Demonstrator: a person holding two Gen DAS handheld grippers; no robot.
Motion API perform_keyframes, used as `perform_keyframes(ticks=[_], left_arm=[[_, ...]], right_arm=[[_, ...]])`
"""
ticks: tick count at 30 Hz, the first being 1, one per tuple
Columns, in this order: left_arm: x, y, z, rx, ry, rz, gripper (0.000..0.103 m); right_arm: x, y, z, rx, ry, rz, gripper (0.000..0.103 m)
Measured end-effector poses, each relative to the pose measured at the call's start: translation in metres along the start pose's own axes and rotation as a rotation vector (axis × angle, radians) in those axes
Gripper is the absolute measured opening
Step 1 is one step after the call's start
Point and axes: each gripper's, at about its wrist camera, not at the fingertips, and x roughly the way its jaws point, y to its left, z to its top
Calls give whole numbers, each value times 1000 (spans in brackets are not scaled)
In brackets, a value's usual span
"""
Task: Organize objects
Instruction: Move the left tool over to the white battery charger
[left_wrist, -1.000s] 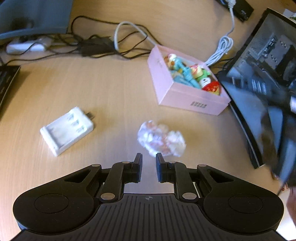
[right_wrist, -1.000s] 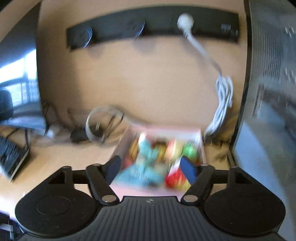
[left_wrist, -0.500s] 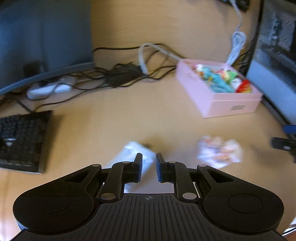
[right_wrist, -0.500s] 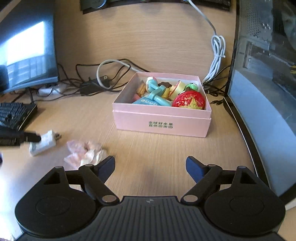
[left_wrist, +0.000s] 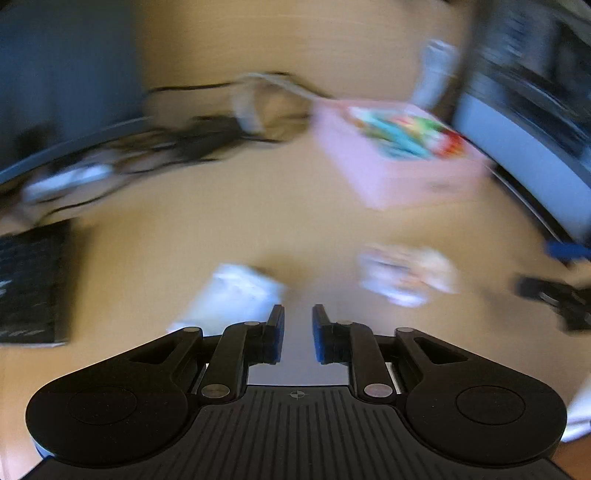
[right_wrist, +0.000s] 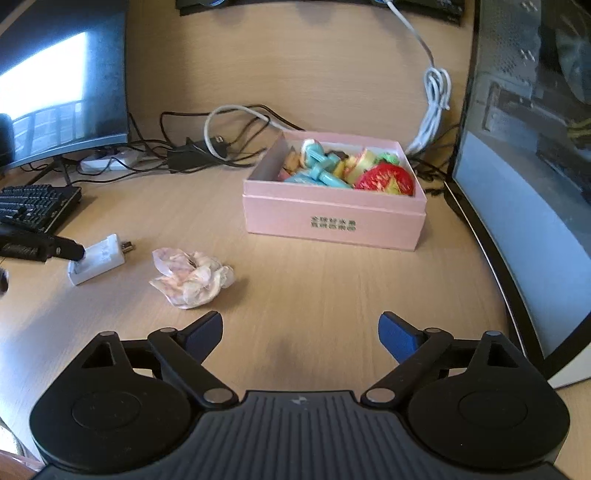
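cables (right_wrist: 192, 147) trail behind pink box (right_wrist: 332, 218); left gripper (left_wrist: 297, 325) jaws opening, right gripper (right_wrist: 300, 332) jaws opening wide, both empty.

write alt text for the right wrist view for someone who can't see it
The right gripper, its fingers wide apart, opening and holding nothing, hovers over a wooden desk. Ahead sits an open pink box full of colourful toys; to its left lie a crumpled wrapper and a white charger, which the left gripper's tip reaches.
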Motion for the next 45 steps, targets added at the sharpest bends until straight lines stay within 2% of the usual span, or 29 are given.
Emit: perform_keyframes(ticks=[2, 7, 11, 13, 19, 26, 28, 30, 36, 38, 39, 40, 41, 43, 45], left_arm=[[14, -19, -1, 64, 28, -20, 23], [37, -36, -5, 85, 93, -72, 22], [38, -53, -7, 196, 98, -80, 22], [39, -58, -5, 217, 116, -114, 22], [41, -80, -2, 250, 163, -130, 22], [39, -103, -3, 350, 224, -263, 22], [39, -108, -3, 349, 237, -293, 22], [38, -109, -4, 332, 261, -354, 22], [33, -126, -9, 424, 245, -298, 22], [30, -131, -12, 469, 228, -237, 27], [31, -130, -11, 464, 227, -213, 36], [32, -128, -8, 446, 231, -196, 48], [35, -123, -6, 425, 232, -177, 54], [41, -110, -2, 370, 241, -139, 83], [48, -98, 0, 311, 267, -96, 101]], right_arm=[[6, -2, 0, 20, 22, -7, 92], [11, -7, -1, 12, 29, -29, 93], [20, -16, -5, 32, 52, -51, 95], [24, -22, -7, 49, 59, -54, 96], [39, -33, -15, 80, 99, -51, 98], [49, -40, -20, 120, 140, -17, 103], [50, -38, -21, 102, 138, -24, 103], [52, -36, -21, 77, 138, -33, 103], [53, -34, -20, 58, 147, -40, 103], [53, -34, -19, 58, 153, -40, 103], [53, -34, -19, 58, 154, -40, 103], [53, -34, -19, 56, 157, -37, 103], [53, -35, -19, 53, 159, -34, 103], [53, -35, -19, 45, 164, -27, 103], [53, -36, -19, 36, 164, -18, 103]])
